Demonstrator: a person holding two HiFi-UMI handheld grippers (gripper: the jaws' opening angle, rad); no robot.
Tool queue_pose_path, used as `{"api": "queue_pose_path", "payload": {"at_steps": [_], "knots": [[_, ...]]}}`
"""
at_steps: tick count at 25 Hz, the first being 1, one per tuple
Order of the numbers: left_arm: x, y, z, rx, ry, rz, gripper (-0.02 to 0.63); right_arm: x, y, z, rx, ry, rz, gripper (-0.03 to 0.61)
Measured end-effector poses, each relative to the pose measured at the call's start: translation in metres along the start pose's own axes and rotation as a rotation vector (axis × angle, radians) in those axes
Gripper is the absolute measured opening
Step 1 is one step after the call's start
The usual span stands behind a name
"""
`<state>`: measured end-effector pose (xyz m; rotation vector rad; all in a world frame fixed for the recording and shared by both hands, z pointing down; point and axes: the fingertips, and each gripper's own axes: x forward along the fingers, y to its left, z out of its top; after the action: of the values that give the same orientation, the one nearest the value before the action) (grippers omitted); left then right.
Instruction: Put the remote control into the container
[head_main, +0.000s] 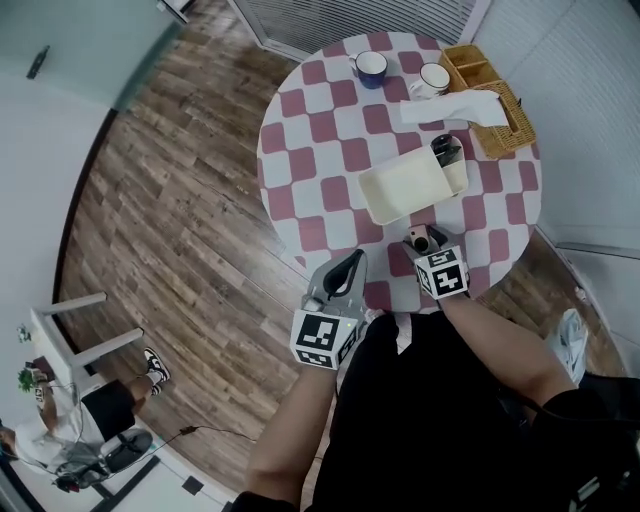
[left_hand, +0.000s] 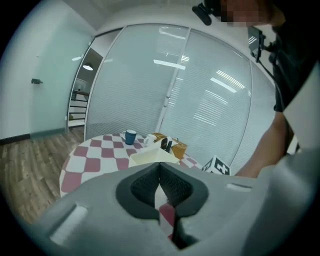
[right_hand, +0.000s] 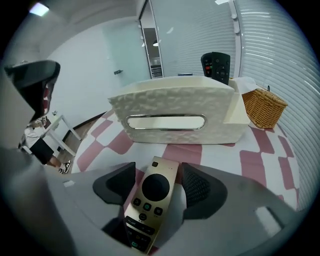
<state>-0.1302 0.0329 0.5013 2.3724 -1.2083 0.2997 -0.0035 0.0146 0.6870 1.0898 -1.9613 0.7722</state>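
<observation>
Lying between right tongs (right_hand: 161, 184), remote (right_hand: 149, 207), seemingly loose, barely shows overhead.

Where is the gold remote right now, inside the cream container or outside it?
Outside. The gold remote sits between the parted jaws of the right hand-held gripper, in front of the cream container, not inside it.

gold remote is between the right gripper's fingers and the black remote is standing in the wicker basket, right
No: the black remote stands in the cream rectangular container, not the woven wicker basket beside it; the right gripper view shows this. The gold remote is between the right gripper's fingers.
</observation>
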Motion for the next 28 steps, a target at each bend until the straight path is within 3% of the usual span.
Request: {"api": "queue_pose_path", "payload": {"at_steps": [6,11,20,28], "knots": [[-0.016,0.010,0.031,0.035,-0.060,-0.002,0.000,0.006,-0.010,0.000,0.043,-0.014,-0.092,0.258],[-0.031,0.030,0.032,0.008,-0.072,0.040,0.000,0.005,-0.006,0.002,0.005,-0.021,-0.086,0.223],[-0.018,0.027,0.034,0.000,-0.067,0.011,0.000,-0.046,-0.009,0.029,-0.039,-0.220,-0.025,0.218],[0.022,-0.014,0.054,0.023,-0.083,-0.079,0.000,-0.104,-0.025,0.057,-0.095,-0.373,-0.001,0.202]]}}
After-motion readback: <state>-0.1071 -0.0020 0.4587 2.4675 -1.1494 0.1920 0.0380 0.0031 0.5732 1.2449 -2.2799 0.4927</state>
